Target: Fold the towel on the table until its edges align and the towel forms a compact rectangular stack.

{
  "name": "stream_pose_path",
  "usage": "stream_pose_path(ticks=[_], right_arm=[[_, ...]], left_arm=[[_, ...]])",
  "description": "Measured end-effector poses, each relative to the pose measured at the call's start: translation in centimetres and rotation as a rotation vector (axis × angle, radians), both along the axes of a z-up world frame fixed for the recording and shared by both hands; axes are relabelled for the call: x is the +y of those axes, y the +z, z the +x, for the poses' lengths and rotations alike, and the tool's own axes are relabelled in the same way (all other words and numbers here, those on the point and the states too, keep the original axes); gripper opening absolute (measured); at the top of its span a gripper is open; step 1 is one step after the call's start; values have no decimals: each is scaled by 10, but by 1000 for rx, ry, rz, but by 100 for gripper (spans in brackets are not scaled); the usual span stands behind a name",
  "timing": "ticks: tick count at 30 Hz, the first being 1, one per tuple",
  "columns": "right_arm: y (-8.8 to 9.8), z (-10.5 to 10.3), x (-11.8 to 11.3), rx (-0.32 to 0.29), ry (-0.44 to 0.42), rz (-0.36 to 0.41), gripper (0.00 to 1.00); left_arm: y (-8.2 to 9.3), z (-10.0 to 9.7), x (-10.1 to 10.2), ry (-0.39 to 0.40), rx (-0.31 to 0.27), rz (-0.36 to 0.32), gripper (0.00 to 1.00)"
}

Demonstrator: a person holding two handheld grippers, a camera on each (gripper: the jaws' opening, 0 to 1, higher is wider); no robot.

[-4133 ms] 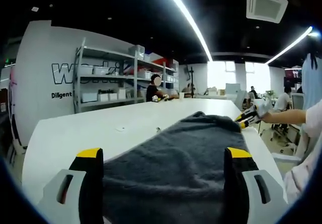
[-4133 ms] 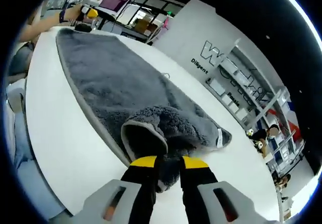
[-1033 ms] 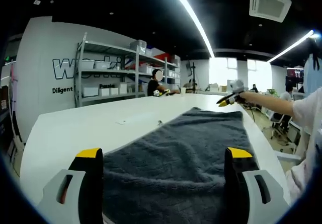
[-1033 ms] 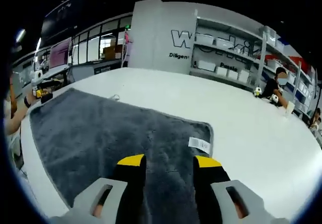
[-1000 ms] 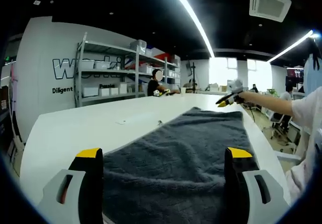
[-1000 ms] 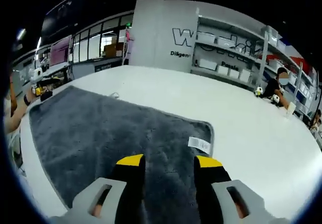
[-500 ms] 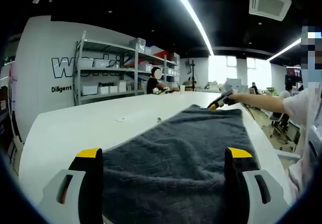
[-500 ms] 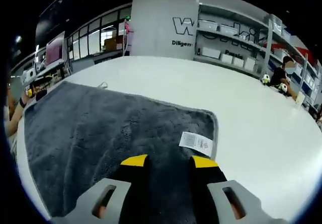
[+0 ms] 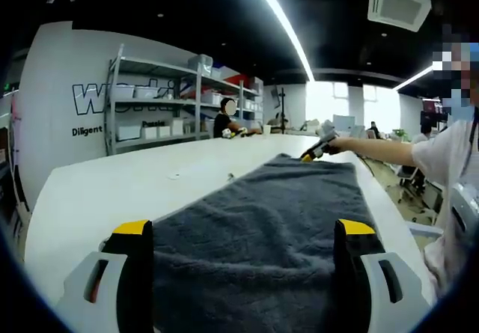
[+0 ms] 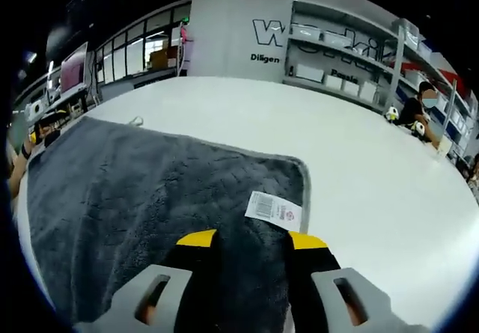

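White table point(image 9: 112, 191), grey towel point(image 9: 269, 221) spread flat on it w/ white tag point(image 10: 273, 207).

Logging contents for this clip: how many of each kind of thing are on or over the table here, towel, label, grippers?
Grey towel: 1, spread flat on the white table
White care label on the towel: 1
Grippers: 2, the left gripper and the right gripper
Total: 4

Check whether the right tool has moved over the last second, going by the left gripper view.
Yes. The right tool has come down toward the towel's far edge and shifted leftward, judged against the bright windows behind it.
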State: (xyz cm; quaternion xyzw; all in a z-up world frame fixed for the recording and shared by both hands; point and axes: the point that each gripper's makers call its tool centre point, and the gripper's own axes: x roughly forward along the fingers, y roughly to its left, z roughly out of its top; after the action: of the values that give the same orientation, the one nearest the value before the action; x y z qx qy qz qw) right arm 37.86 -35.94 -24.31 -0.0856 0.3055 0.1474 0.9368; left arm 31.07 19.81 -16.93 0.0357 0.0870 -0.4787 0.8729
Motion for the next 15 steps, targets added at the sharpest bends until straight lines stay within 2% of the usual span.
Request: stream_pose_path(ticks=[11,15], right_arm=[[1,10,-11,-16,-25,-18,36],[1,13,-13,-10,-21,3,36]], left_arm=[[-5,0,2,7,13,9,99],[-5,2,4,11,16,8,99]])
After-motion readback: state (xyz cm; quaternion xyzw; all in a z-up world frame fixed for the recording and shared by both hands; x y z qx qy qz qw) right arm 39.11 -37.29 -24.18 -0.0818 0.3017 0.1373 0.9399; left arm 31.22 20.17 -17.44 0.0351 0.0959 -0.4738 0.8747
